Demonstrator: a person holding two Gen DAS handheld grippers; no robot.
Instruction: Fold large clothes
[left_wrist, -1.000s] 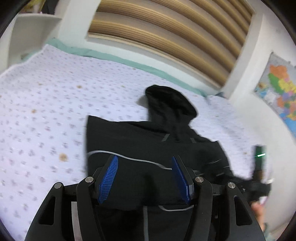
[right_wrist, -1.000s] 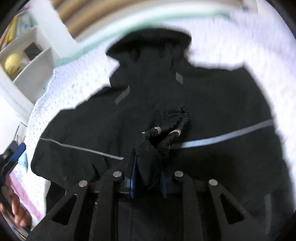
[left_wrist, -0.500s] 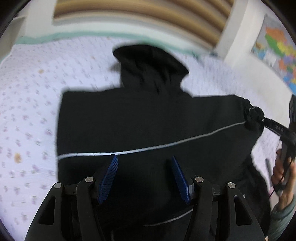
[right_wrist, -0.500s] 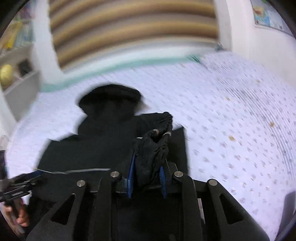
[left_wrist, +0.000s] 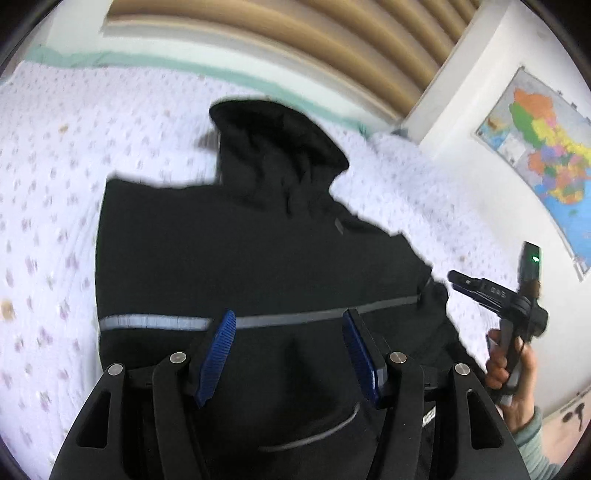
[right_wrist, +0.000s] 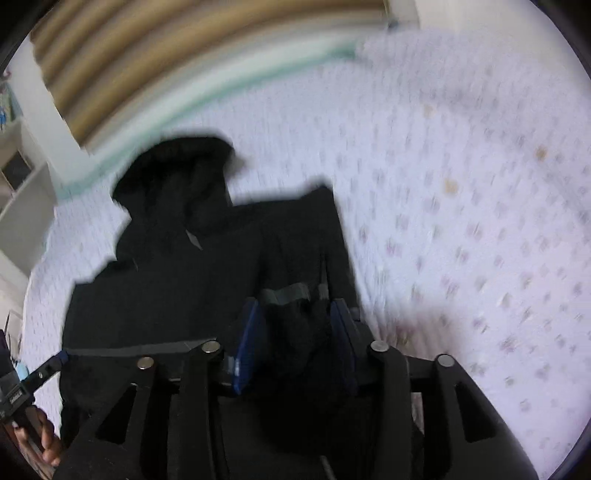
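Left wrist view: the black hoodie (left_wrist: 258, 258) lies flat on the bed (left_wrist: 55, 184), which wears a white sheet with small lilac dots. Its hood (left_wrist: 273, 144) points toward the wooden slatted headboard (left_wrist: 332, 40) on the far side of the hoodie, and a grey stripe (left_wrist: 155, 320) runs across its body. The left gripper (left_wrist: 288, 347) hovers over the near part of the hoodie with its blue pads (left_wrist: 218, 354) standing well apart and nothing between them; the cloth lies below them, not gripped. Just beside the hoodie's right edge the right gripper (left_wrist: 458, 278) shows side-on, held by a hand (left_wrist: 509, 373) in a grey-green cuff. On the wall beyond that edge hangs a coloured map (left_wrist: 546, 155)

Right wrist view: the picture is blurred. The hoodie (right_wrist: 192, 280) lies on the bed (right_wrist: 461, 221), hood (right_wrist: 177, 166) toward the headboard (right_wrist: 166, 48). The right gripper (right_wrist: 295, 332) sits over the hoodie's right edge and its jaws are opening; a bunch of black cloth is between the blue pads (right_wrist: 247, 347), which no longer clearly pinch it. Left of the hoodie the tip of the left gripper (right_wrist: 48, 365) and its hand (right_wrist: 40, 439) show, and white shelves (right_wrist: 22, 184) stand farther off on that side
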